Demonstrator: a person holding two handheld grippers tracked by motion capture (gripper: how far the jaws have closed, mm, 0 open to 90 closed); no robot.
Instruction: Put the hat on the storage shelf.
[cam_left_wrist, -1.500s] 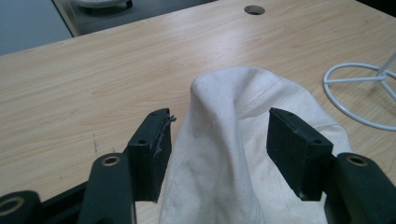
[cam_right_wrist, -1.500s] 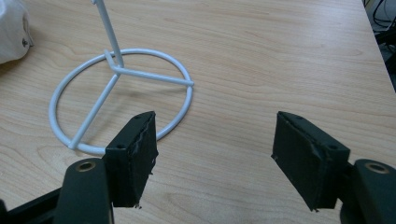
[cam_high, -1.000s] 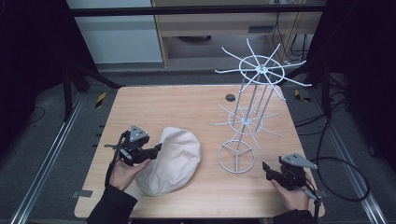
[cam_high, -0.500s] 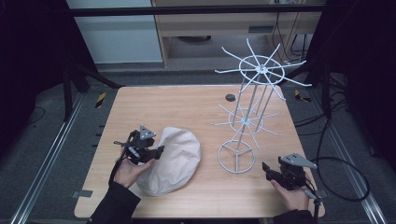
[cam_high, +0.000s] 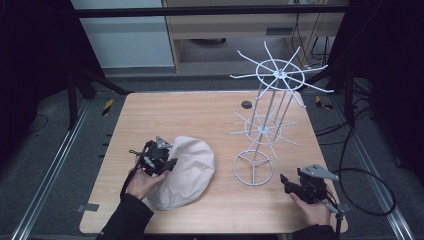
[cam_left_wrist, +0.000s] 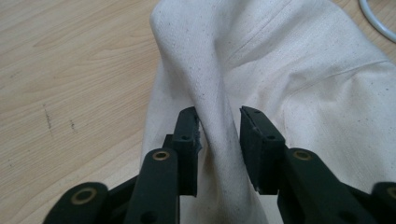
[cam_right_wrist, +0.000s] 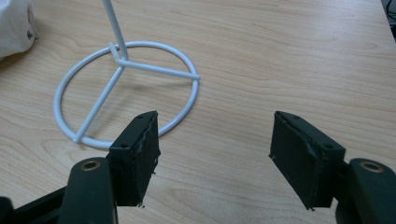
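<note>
A cream fabric cap (cam_high: 190, 172) lies crumpled on the wooden table (cam_high: 200, 115), left of centre. My left gripper (cam_high: 167, 164) sits at the cap's left edge. In the left gripper view its jaws have narrowed around a raised fold of the cap (cam_left_wrist: 299, 60), the cloth filling the gap between them (cam_left_wrist: 218, 140). A white wire hanging stand (cam_high: 267, 107) with spoked arms rises right of centre. My right gripper (cam_high: 286, 181) rests low near the table's front right corner, open wide (cam_right_wrist: 215, 149) and holding nothing. It points at the stand's ring base (cam_right_wrist: 126, 88).
A small dark disc (cam_high: 246, 104) lies on the table behind the stand. A corner of the cap (cam_right_wrist: 14, 23) shows beyond the ring base. Cables trail off the table's right side. Bare wood lies between the cap and the stand's base.
My left gripper has slid right onto the cap's left edge and closed around a fold of its cloth. The right gripper has stayed put.
</note>
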